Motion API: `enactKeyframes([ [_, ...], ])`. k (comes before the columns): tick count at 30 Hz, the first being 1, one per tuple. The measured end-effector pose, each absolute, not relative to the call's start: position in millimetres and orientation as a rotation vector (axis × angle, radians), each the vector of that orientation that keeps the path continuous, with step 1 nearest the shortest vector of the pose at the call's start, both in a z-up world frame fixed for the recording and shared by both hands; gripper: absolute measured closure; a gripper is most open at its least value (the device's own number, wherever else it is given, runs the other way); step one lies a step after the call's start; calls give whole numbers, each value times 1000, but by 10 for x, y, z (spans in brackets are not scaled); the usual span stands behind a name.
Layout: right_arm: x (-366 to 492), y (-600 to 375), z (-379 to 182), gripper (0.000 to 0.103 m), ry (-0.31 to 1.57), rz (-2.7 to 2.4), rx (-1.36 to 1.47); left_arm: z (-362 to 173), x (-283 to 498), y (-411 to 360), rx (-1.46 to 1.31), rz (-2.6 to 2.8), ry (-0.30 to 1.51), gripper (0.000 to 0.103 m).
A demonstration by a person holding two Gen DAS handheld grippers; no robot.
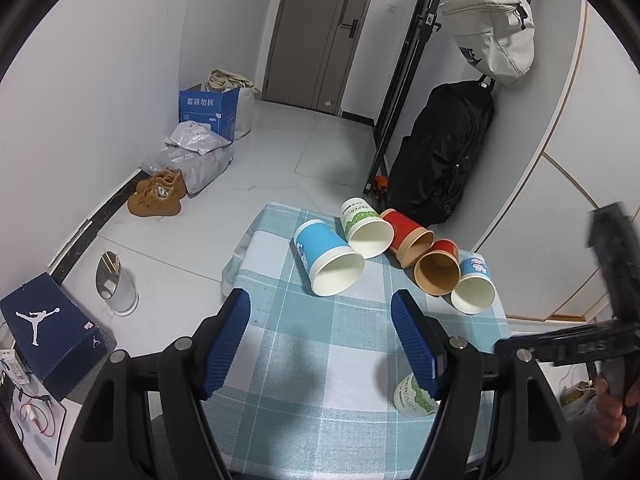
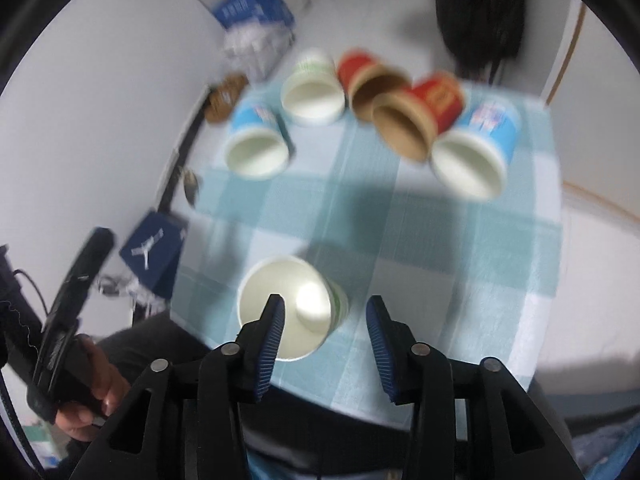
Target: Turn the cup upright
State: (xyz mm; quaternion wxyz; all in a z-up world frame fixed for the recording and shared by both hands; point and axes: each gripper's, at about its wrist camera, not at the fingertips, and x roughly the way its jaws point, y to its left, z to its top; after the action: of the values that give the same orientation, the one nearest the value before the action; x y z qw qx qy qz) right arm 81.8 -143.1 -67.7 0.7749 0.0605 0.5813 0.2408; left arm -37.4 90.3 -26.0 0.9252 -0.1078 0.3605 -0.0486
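From my left claw (image 1: pixel 322 344), fingers spread wide and holding nothing, I count five cups lying on their sides at the far end of the tabletop (image 1: pixel 320 360): a blue cup (image 1: pixel 326 258), a green-print cup (image 1: pixel 364 230), two red cups (image 1: pixel 410 236), and a small blue cup (image 1: pixel 474 286). A sixth, the near cup (image 1: pixel 414 394), peeks out behind my right finger.

Over to my right claw (image 2: pixel 324 320), fingers apart and empty: the near cup (image 2: pixel 290 304) stands mouth up just in front of it. The picture is blurry, but I'd call it one cup righted, five to go.
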Motion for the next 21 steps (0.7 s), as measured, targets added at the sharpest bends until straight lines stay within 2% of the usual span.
enactKeyframes([
  [3, 639, -1570, -473, 50, 1090, 526, 159, -255, -373, 835, -198, -100, 730, 34],
  [7, 362, -1822, -301, 32, 847, 533, 243, -198, -415, 735, -146, -101, 679, 34],
  [10, 170, -1882, -260, 29, 696, 518, 243, -172, -460, 710, -137, -93, 646, 34],
  [13, -33, -1926, -246, 16, 552, 498, 252, -170, -477, 688, -135, -85, 632, 34],
  [19, -231, -1994, -277, 3, 432, 461, 241, -179, -478, 628, -136, -101, 629, 34],
  [21, -301, -2003, -295, 1, 397, 440, 227, -183, -483, 596, -126, -95, 625, 34],
])
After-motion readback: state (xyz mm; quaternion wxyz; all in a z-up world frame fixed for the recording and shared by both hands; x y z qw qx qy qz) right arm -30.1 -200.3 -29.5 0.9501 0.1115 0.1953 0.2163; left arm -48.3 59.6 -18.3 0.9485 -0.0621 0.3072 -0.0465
